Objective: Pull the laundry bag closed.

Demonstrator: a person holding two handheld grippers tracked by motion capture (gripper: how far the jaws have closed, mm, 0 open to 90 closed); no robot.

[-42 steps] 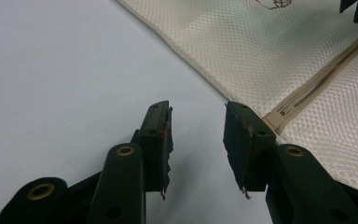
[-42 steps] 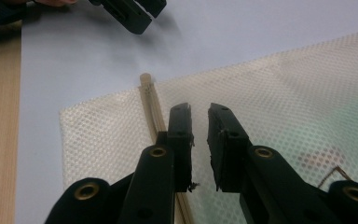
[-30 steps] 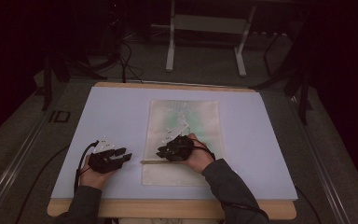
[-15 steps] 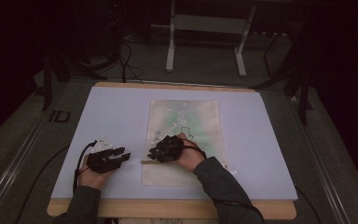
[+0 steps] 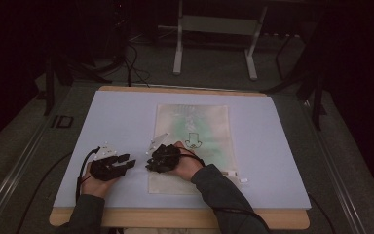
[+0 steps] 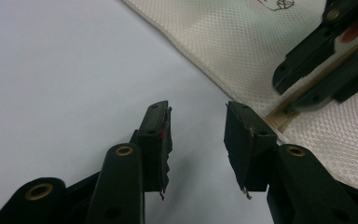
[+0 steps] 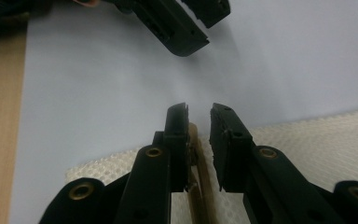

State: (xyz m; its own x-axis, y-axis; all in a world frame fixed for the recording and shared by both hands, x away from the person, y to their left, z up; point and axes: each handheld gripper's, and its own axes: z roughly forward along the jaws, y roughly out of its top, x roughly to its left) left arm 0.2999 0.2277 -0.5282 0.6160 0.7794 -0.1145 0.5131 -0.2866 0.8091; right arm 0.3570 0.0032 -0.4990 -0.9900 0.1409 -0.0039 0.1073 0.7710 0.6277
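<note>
A cream mesh cloth (image 5: pixel 209 126) with a green print lies flat on the table's middle. A thin wooden stick (image 7: pixel 200 186) rests along its left edge. My right gripper (image 5: pixel 148 165) sits low over that edge, pointing left. Its jaws stand a little apart on either side of the stick's end, open (image 7: pixel 199 121). My left gripper (image 5: pixel 130 162) rests on the bare table just left of the cloth, open and empty (image 6: pixel 198 135). The left gripper view shows the right gripper (image 6: pixel 283 95) and the stick (image 6: pixel 279 119) close ahead. The two grippers' tips almost meet.
The pale table (image 5: pixel 282 146) has a wooden front edge (image 5: pixel 175 217). Two small white bits (image 5: pixel 231 173) lie by the cloth's lower right corner. Metal stand legs (image 5: pixel 214 44) and cables are on the dark floor behind the table.
My right gripper has slid left across the cloth's lower part to its left edge, closer to the left gripper. The left gripper has stayed put.
</note>
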